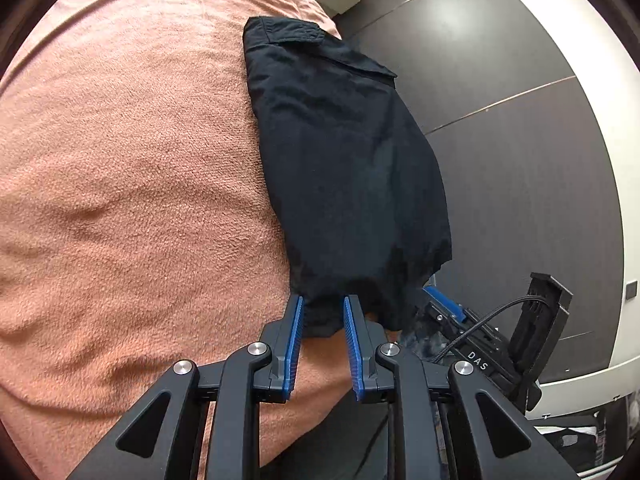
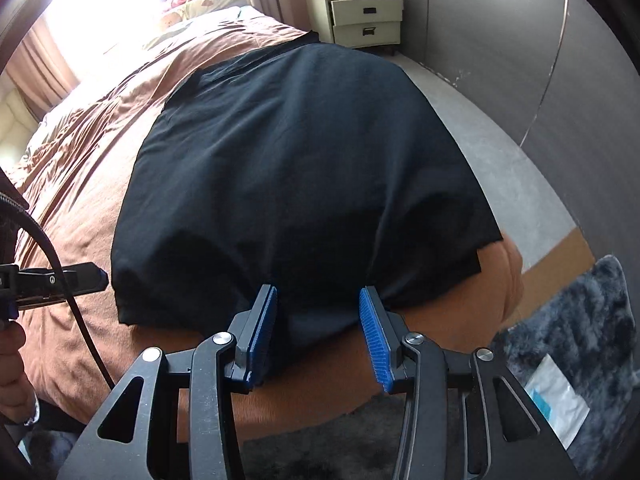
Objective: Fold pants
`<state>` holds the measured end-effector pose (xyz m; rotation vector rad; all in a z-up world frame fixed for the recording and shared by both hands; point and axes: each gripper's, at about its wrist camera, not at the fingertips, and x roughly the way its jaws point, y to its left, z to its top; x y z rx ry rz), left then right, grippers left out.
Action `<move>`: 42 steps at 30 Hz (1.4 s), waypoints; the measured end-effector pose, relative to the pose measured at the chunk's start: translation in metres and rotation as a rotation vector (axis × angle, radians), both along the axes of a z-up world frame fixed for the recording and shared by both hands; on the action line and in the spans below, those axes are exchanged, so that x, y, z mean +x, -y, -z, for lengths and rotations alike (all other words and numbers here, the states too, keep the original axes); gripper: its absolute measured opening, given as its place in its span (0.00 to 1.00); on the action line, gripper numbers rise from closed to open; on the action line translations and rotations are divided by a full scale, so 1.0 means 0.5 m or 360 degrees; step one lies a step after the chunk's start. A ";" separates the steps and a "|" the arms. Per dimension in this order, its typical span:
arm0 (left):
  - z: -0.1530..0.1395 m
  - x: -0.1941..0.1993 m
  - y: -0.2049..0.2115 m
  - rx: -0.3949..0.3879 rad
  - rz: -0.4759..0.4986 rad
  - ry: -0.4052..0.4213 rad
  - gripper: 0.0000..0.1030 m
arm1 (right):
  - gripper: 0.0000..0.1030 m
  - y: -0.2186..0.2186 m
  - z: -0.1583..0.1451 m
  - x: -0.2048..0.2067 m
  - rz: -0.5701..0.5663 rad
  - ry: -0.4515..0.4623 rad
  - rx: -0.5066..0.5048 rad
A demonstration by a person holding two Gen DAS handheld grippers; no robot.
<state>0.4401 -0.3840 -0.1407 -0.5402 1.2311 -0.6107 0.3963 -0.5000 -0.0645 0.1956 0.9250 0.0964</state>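
The black pants lie folded on the pink-brown blanket of a bed, along the bed's edge beside the dark floor. In the left wrist view the long axis of the pants runs from the gripper away toward the far end of the bed, where a flapped pocket shows at the far end; the near end is bunched at the bed's corner.

Left gripper: 2 blue-padded fingers parted, with the near hem of the pants lying between the tips. Pads stand apart from each other and do not pinch the cloth; released.

Right gripper: jaws wide apart, straddling the near edge of the pants. Cloth sits between the pads without being clamped; released.

In the right wrist view the pants spread broad and smooth, pointing toward a cream nightstand with 2 drawers. The left gripper's tip appears at the left of the cloth, just beside its near corner. A grey fuzzy rug lies on the floor at right.
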 end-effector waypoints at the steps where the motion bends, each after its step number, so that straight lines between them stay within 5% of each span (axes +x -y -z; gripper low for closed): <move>1: -0.011 -0.007 -0.005 0.0016 0.0004 0.0015 0.21 | 0.40 0.006 -0.010 -0.012 0.0013 0.0010 0.0007; 11: -0.146 -0.087 -0.039 0.0157 0.0072 0.0295 0.50 | 0.40 -0.010 -0.130 -0.126 0.0069 0.0110 0.0002; 13: -0.175 -0.112 -0.055 0.0212 0.0078 0.0355 0.64 | 0.49 -0.019 -0.144 -0.141 0.0081 0.0116 0.0018; 17: -0.217 -0.147 -0.081 0.0264 0.0078 0.0420 0.70 | 0.53 -0.057 -0.170 -0.201 0.0083 0.0165 -0.0024; 19: -0.238 -0.166 -0.096 0.0290 0.0074 0.0453 0.80 | 0.54 -0.073 -0.183 -0.226 0.0080 0.0179 -0.0007; 22: -0.276 -0.200 -0.123 0.0319 0.0067 0.0539 0.89 | 0.69 -0.097 -0.210 -0.264 0.0111 0.0192 -0.0056; 25: -0.307 -0.228 -0.144 0.0341 0.0066 0.0594 0.96 | 0.70 -0.125 -0.240 -0.302 0.0128 0.0198 -0.0083; 31: -0.364 -0.283 -0.197 0.0387 0.0052 0.0694 0.99 | 0.78 -0.180 -0.286 -0.361 0.0174 0.0198 -0.0152; 36: -0.413 -0.332 -0.256 0.0418 0.0010 0.0787 0.99 | 0.98 -0.228 -0.331 -0.414 0.0234 0.0240 -0.0214; 42: -0.459 -0.391 -0.331 0.0446 -0.0062 0.0886 0.99 | 1.00 -0.285 -0.363 -0.471 0.0231 0.0291 -0.0176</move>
